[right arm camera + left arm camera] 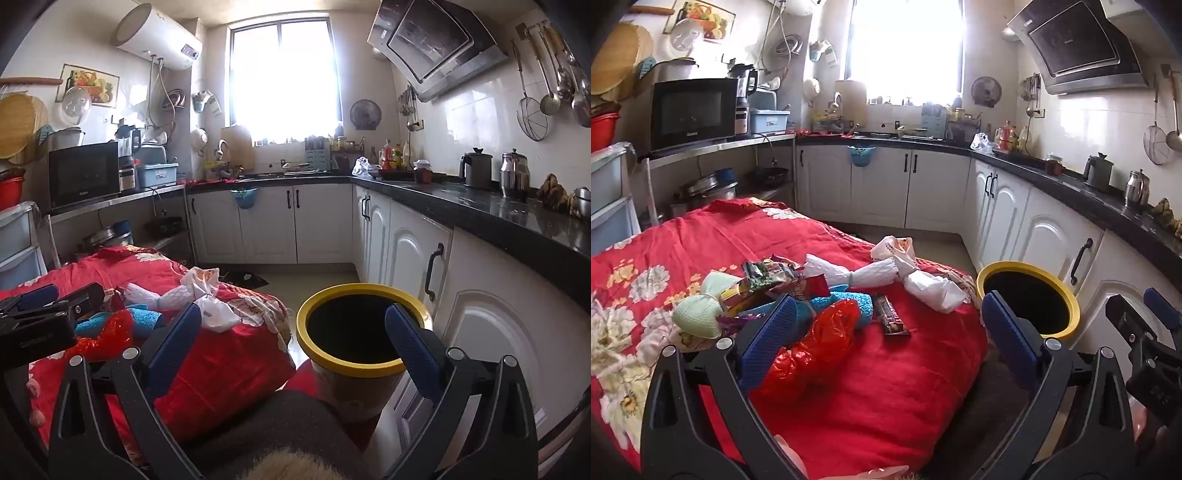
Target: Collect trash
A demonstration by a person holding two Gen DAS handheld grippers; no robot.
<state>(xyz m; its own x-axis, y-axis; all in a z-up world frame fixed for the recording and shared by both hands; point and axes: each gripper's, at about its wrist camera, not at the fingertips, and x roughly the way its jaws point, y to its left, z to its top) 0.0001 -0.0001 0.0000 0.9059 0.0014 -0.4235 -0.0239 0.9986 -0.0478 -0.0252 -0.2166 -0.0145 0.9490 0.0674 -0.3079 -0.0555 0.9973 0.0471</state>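
A pile of trash lies on a red floral cloth (886,387): a red plastic bag (816,347), a brown snack wrapper (892,320), a white plastic bag (931,286), white crumpled paper (864,275), colourful wrappers (768,277), a blue towel (846,301) and a pale green cloth bundle (701,310). A yellow-rimmed bin (1030,299) stands right of the cloth. My left gripper (886,328) is open and empty above the pile. My right gripper (295,336) is open and empty over the bin (354,328), and shows in the left wrist view (1145,332).
White cabinets (406,258) under a black counter (480,210) run along the back and right, close to the bin. A microwave (694,112) sits on a shelf at left. Drawers (609,199) stand at far left. Bare floor (295,284) lies beyond the cloth.
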